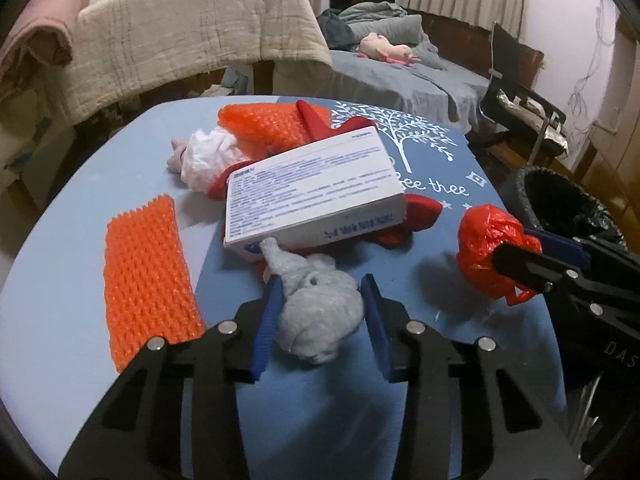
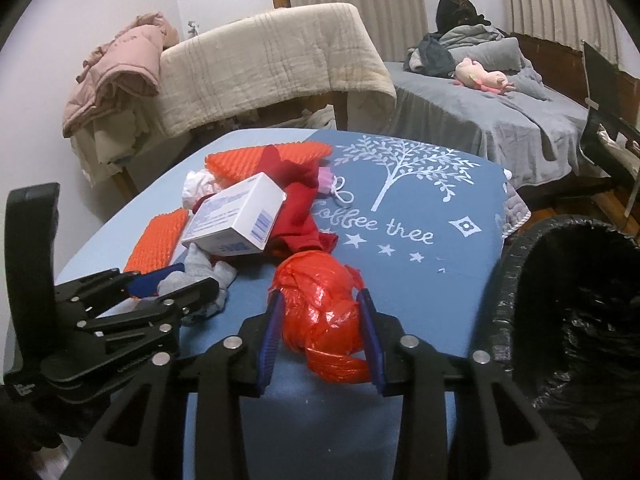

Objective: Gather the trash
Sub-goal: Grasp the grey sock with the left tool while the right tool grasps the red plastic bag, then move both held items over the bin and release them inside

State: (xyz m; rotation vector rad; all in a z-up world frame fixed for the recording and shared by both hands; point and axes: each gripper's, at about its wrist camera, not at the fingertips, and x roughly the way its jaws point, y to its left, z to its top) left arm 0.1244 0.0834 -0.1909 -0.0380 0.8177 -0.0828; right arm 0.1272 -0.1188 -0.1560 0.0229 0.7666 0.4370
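Observation:
My left gripper (image 1: 322, 284) is shut on a crumpled grey wad (image 1: 318, 312), which shows between its blue pads; the wad also shows in the right wrist view (image 2: 192, 276). My right gripper (image 2: 320, 300) is shut on a crumpled red plastic bag (image 2: 322, 312), also seen in the left wrist view (image 1: 486, 248). Both hold their items just above the blue table (image 1: 60, 280). A black-lined trash bin (image 2: 576, 320) stands at the table's right edge, close to the right gripper.
On the table lie a white box (image 1: 316, 188), two orange bubble-wrap pieces (image 1: 148, 276) (image 1: 264, 124), a white tissue wad (image 1: 208, 160), and red cloth (image 2: 296, 208). A chair draped in beige blanket (image 2: 264, 64) and a bed (image 2: 500, 112) stand behind.

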